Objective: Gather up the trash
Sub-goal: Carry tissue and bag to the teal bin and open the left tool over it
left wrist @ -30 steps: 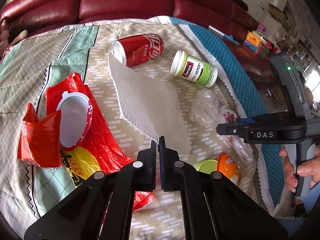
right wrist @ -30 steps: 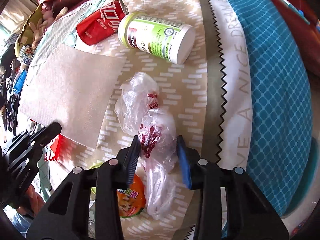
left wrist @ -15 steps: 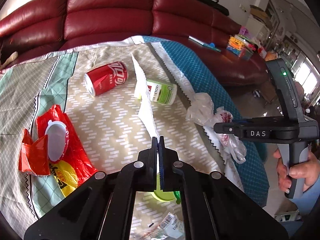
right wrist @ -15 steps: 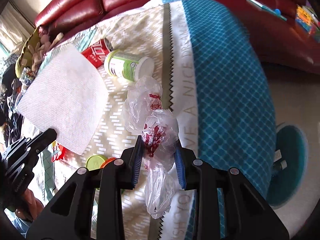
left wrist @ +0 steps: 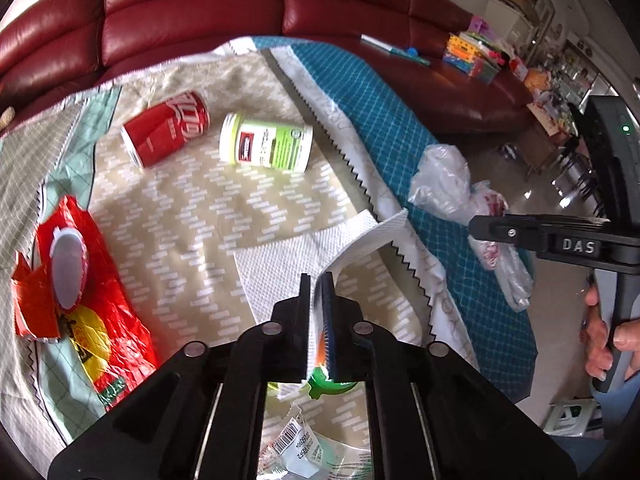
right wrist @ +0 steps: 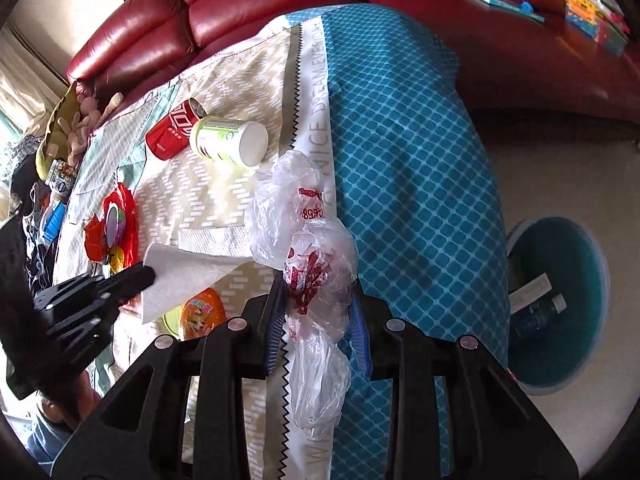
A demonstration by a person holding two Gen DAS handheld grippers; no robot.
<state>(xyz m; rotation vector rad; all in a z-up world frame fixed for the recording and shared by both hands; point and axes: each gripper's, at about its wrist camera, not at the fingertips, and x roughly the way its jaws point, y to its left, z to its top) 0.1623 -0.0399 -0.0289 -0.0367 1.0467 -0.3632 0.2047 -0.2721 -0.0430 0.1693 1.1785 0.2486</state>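
Observation:
My left gripper [left wrist: 317, 300] is shut on a corner of a white paper towel [left wrist: 288, 268], which hangs folded above the tablecloth; the towel also shows in the right wrist view [right wrist: 180, 276]. My right gripper [right wrist: 318, 312] is shut on a crumpled clear plastic bag [right wrist: 304, 240] with red print and holds it lifted over the table's right edge. The bag also shows in the left wrist view [left wrist: 444, 184], right of the towel. A teal trash bin [right wrist: 560, 300] stands on the floor to the right.
On the table lie a red cola can [left wrist: 166, 134], a white-and-green supplement bottle [left wrist: 266, 146], a red snack wrapper [left wrist: 80, 280] with a white lid, an orange cup [right wrist: 200, 314] and a green lid [left wrist: 328, 380]. A red leather sofa [left wrist: 200, 12] stands behind.
Both grippers rose and moved right. The towel swung from edge-on to folded flat under my left gripper. The plastic bag now hangs clear of the table, and the bin has come nearer.

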